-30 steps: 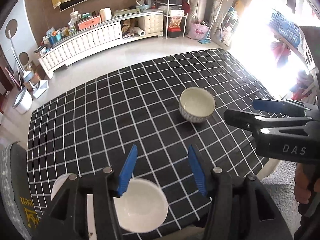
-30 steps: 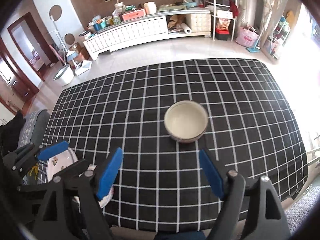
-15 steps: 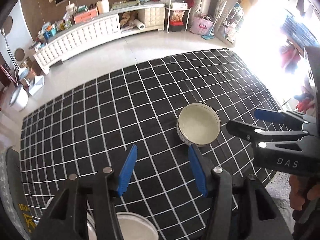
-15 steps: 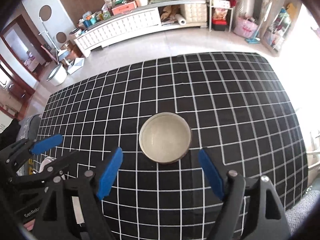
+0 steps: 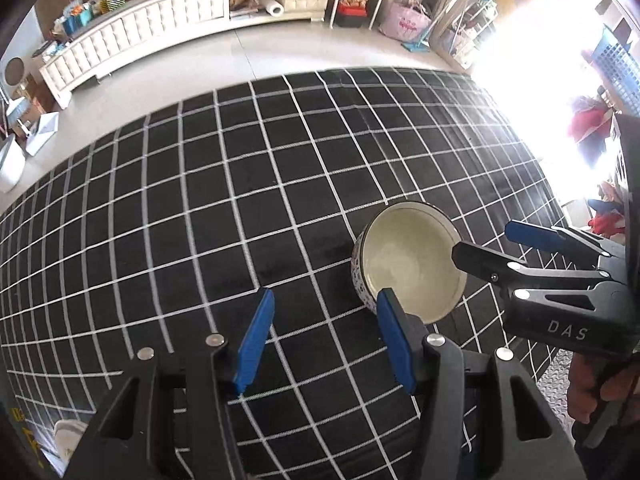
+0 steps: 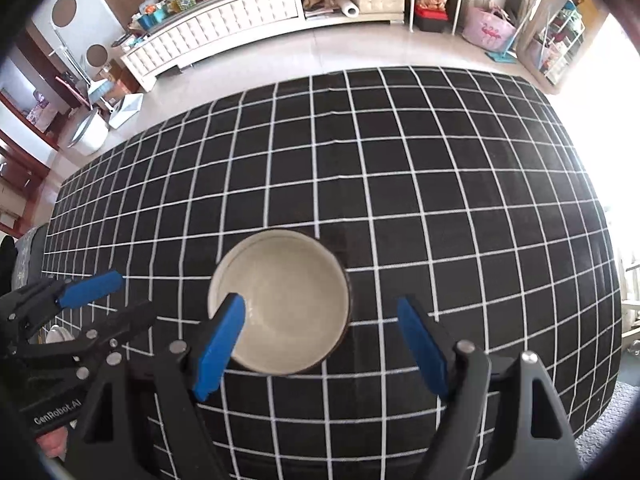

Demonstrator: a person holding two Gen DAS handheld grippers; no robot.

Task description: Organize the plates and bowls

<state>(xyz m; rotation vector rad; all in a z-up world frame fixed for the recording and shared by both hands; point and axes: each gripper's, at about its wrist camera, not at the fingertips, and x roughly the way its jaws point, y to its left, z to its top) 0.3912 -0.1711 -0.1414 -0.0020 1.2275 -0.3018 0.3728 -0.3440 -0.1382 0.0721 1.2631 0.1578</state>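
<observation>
A cream bowl point(image 5: 412, 264) with a patterned outer wall stands upright on the black checked tablecloth point(image 5: 240, 200). It also shows in the right wrist view point(image 6: 280, 300). My right gripper point(image 6: 320, 320) is open, with its left finger over the bowl's inside and its right finger outside the rim. It shows in the left wrist view point(image 5: 484, 246) at the bowl's right edge. My left gripper point(image 5: 324, 310) is open and empty, just left of the bowl; it shows in the right wrist view point(image 6: 116, 298). A white dish point(image 5: 68, 434) peeks out at the lower left.
The tablecloth point(image 6: 440, 200) covers the whole table, whose near edge lies just below the grippers. Beyond the far edge are a tiled floor and a long white cabinet point(image 6: 240, 4) with clutter. Bright window light washes out the right side.
Both grippers moved forward and down toward the cream bowl. The right gripper now straddles its rim. The white bowl and plate near the left gripper have slipped almost out of view.
</observation>
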